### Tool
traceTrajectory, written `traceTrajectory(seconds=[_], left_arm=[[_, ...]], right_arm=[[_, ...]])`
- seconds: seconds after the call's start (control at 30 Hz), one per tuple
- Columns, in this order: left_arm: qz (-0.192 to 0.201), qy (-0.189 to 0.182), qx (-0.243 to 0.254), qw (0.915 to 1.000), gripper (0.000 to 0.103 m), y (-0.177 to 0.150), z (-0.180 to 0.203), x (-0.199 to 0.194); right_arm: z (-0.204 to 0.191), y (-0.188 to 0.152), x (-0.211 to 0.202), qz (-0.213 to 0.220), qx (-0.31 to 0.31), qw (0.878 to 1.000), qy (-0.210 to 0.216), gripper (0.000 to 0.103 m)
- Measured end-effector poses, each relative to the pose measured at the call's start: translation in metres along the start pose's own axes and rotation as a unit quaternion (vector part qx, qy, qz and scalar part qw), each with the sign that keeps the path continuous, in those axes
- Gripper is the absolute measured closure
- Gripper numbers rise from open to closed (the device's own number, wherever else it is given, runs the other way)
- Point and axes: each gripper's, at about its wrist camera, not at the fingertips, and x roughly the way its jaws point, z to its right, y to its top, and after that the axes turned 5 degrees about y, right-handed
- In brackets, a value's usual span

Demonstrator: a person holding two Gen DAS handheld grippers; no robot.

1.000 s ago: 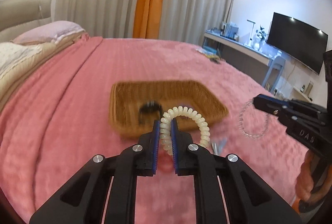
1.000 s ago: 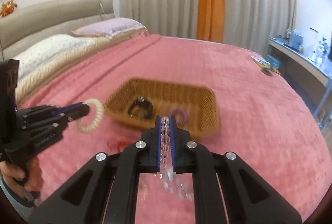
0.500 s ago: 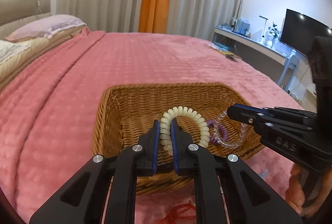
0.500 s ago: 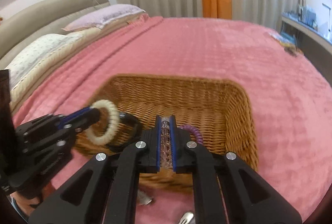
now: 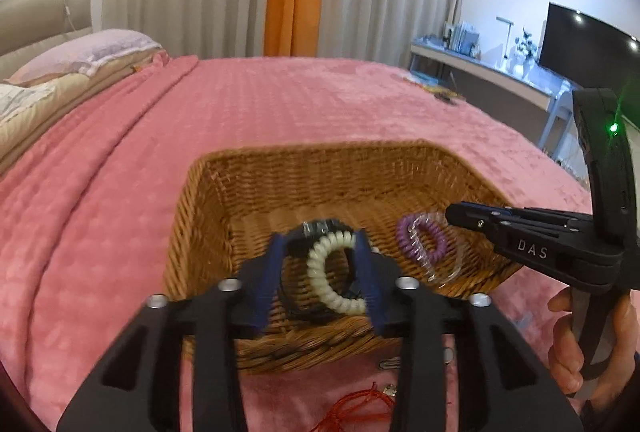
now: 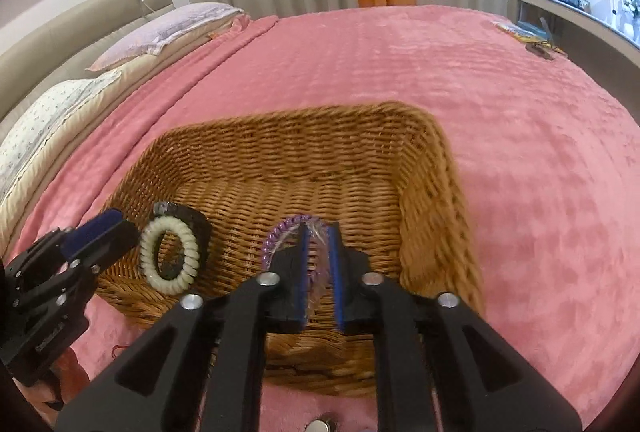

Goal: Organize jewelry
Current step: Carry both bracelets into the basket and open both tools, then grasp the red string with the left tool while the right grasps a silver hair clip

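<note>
Right now we work over a bed spread with a pink blanket [image 5: 240,120], and on it sits the wicker basket [image 5: 328,168] that takes the jewelry. Both our grippers reach over its near rim.

Our left gripper [image 5: 320,264] has its jaws spread wide, and the cream coil bracelet [image 5: 332,272] lies between them, seemingly resting on the basket floor and not pinched; from the right wrist view it sits free beside the fingertips, partly over a black band [image 6: 192,216]. Our right gripper [image 6: 318,264] is parted too, though less far, with the clear bead bracelet [image 5: 440,260] between the pads. We judge it released, yet the blur there keeps us from being sure it has fully left the pads. It lies tangled against the purple coil ring [image 5: 420,240] in the basket's right half.

So the step in hand looks like the release. To do it well, we would keep both jaws wide and draw each gripper straight back and up along its own fingers, so no pad drags a loop out over the rim. The clear beads may snag on the blue pads, so a slow lift there helps.

Smaller pieces wait on the blanket in front of the basket: a red cord [image 5: 352,408], a small silver clip [image 5: 390,363], and a round metal piece [image 6: 320,426].
</note>
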Motion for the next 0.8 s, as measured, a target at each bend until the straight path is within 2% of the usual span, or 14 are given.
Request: traceTrajectory(seconds=[0.03,0.07,0.1,0.33,0.47,0.63,0.8], left_arm=[[0.005,-0.003,-0.003,1.0,0.061,0.001,-0.001,-0.005],[0.012,-0.011,-0.009,0.9998,0.059,0.001,-0.003,-0.013],[0.02,-0.019,-0.014,0.9995,0.056,0.003,-0.005,-0.021],[0.066,-0.059,-0.039,0.9953,0.054,0.002,-0.012,-0.088],[0.068,-0.072,-0.041,0.9943,0.054,-0.01,-0.009,-0.115],[0.046,-0.072,-0.042,0.9955,0.054,-0.036,-0.004,-0.124],[-0.005,-0.071,-0.055,0.9959,0.054,-0.064,-0.006,-0.1]], right_arm=[[0.0,0.001,-0.005,0.004,0.004,1.0,0.002,0.061],[0.0,0.001,-0.012,0.013,0.007,1.0,0.004,0.052],[-0.002,0.001,-0.021,0.024,0.007,1.0,0.005,0.048],[-0.023,-0.012,-0.093,0.062,-0.022,0.998,0.016,0.048],[-0.028,-0.031,-0.131,0.083,-0.024,0.996,0.024,0.048],[-0.031,-0.061,-0.153,0.088,-0.036,0.995,0.006,0.048],[-0.024,-0.091,-0.143,0.067,-0.034,0.997,-0.011,0.048]])
